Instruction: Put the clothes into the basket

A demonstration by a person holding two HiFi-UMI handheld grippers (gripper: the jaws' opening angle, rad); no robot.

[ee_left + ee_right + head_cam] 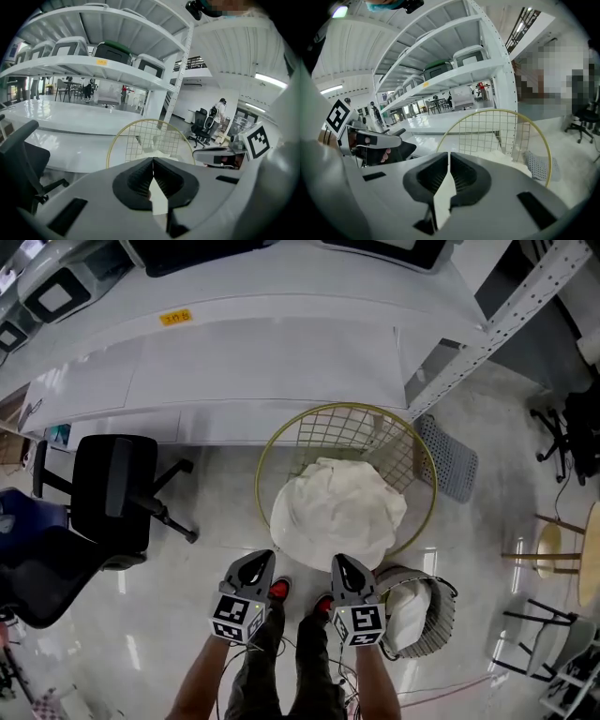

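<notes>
Fingers: your left gripper [255, 566] had its fingers closed tip to tip. In the left gripper view the ribbed pads [140, 178] met along one line with nothing caught between them. Your right gripper [345, 568] was the same: pads [461, 176] together and empty. Neither gripper touched anything.

Landmark: the yellow wire basket [356, 432], standing on the floor.

Both grippers were on the near side of the basket, side by side and a little apart. Their tips pointed toward it from just outside its near rim.

Task thing: the white cloth [337, 507] lay inside the basket in one heap that filled most of it and bulged up to the near rim. It sat just beyond your closed fingertips and clear of them.

Other items: a grey mesh basket [441, 620] stood just beside the wire basket, at its near right, with a second white bundle [408, 610] in it. A black office chair [112, 493] stood well to the left of the wire basket.
</notes>
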